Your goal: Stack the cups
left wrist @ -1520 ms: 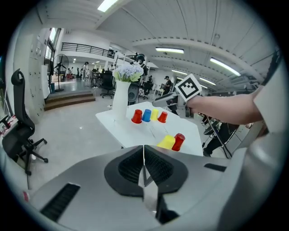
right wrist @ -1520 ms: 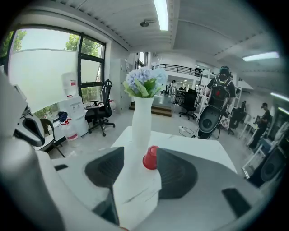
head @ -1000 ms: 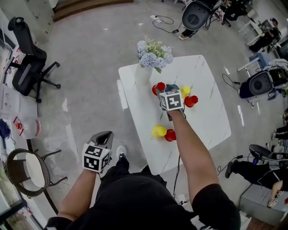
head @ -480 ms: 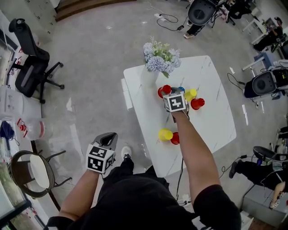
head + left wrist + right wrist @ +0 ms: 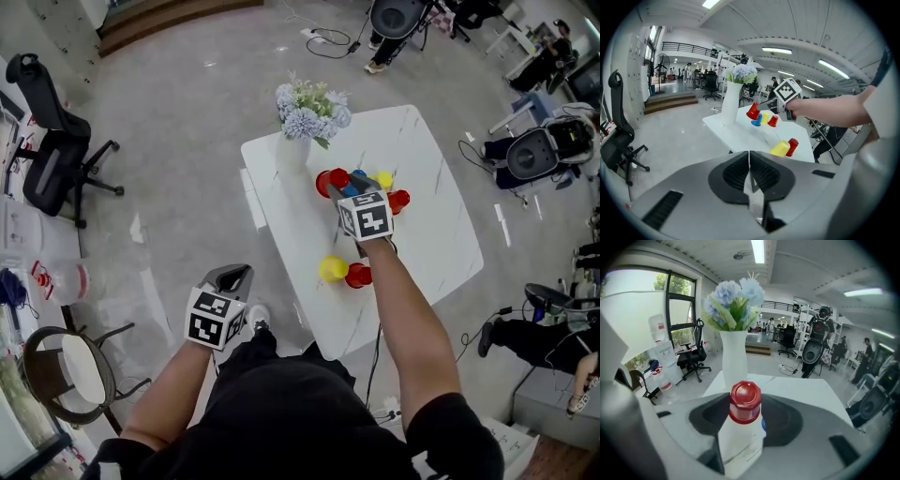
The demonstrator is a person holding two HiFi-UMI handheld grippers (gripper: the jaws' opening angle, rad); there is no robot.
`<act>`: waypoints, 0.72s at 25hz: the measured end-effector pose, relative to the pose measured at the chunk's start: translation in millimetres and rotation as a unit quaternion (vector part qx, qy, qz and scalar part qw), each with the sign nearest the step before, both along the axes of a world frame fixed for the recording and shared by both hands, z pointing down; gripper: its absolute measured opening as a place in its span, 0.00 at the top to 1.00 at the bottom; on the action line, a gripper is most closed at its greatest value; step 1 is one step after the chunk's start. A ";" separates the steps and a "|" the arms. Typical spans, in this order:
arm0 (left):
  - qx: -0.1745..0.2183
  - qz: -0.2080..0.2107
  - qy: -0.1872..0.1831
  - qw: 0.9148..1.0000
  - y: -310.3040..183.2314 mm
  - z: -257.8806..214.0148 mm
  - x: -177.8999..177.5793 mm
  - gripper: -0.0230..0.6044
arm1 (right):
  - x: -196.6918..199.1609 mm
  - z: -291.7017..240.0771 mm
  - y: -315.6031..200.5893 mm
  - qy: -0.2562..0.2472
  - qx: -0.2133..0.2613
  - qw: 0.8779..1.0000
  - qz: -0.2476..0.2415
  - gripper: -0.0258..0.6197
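Several cups stand upside down on the white table (image 5: 441, 253). At the back are a blue cup (image 5: 357, 176), a yellow cup (image 5: 383, 178) and a red cup (image 5: 399, 200). Nearer the front edge, a yellow cup (image 5: 331, 269) touches a red one (image 5: 357, 275). My right gripper (image 5: 339, 189) has just been closing and is shut on another red cup (image 5: 745, 401), which hangs tilted above the table (image 5: 752, 111) beside the blue cup (image 5: 757, 121). My left gripper (image 5: 234, 277) hangs over the floor left of the table, shut and empty (image 5: 750, 171).
A white vase of pale blue flowers (image 5: 305, 122) stands at the table's back left corner, close behind the held cup (image 5: 733, 362). Office chairs (image 5: 52, 141), speakers on stands (image 5: 539, 155) and seated people surround the table on the grey floor.
My right gripper has risen with the red cup between its jaws, which is now off the table. The left gripper has drifted a little toward the table.
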State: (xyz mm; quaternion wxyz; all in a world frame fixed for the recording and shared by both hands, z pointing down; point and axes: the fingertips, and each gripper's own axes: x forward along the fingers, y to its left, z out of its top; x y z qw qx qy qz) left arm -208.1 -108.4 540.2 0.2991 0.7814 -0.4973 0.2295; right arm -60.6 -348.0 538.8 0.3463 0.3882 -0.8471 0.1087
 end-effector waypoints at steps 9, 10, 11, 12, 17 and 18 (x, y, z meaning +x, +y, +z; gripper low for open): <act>0.031 0.055 0.006 0.998 -8.5 -16.4 61.4 0.95 | 70.2 -63.4 68.6 -0.037 0.032 0.998 0.028 0.64; 0.033 0.061 0.007 0.998 -9.4 -16.9 68.4 0.95 | 80.3 -66.7 76.1 -0.044 0.032 0.998 0.038 0.64; 0.034 0.067 0.009 0.997 -10.0 -17.3 74.9 0.95 | 90.2 -68.8 83.8 -0.051 0.029 0.997 0.048 0.64; 0.036 0.071 0.010 0.997 -10.3 -17.6 80.8 0.95 | 99.5 -70.0 92.0 -0.059 0.027 0.996 0.059 0.64; 0.047 0.091 0.010 0.995 -10.7 -23.4 106.7 0.95 | 143.5 -73.2 129.6 -0.077 0.027 0.991 0.101 0.64; 0.049 0.095 0.009 0.994 -10.9 -24.8 111.7 0.95 | 152.3 -72.2 135.5 -0.076 0.028 0.991 0.108 0.64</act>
